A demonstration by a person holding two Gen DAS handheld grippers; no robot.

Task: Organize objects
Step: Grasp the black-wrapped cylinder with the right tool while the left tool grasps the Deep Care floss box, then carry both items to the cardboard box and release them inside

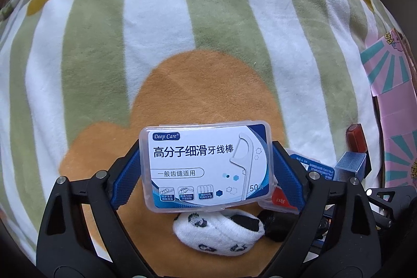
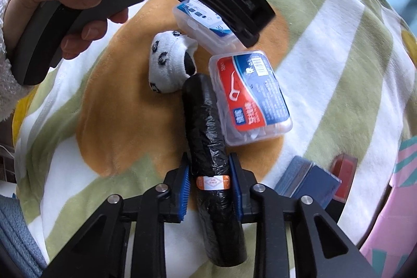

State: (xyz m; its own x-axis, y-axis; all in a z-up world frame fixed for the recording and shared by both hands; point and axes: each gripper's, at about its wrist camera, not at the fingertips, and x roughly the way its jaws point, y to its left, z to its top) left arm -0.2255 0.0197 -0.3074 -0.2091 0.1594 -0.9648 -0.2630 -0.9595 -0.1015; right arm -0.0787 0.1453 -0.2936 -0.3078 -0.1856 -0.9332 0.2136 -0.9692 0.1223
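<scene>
Soft even daylight; sharp centres, fisheye-warped edges.

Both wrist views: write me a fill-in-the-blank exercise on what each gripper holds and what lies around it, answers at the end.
1. The left gripper is shut on a clear floss pick box whose label is mostly ____.
2. The right gripper clamps a ____ roll of bags.
3. The balled sock is white with ____ faces.
4. Everything lies on a ____ blanket.

Missing words: blue; black; panda; striped
</scene>
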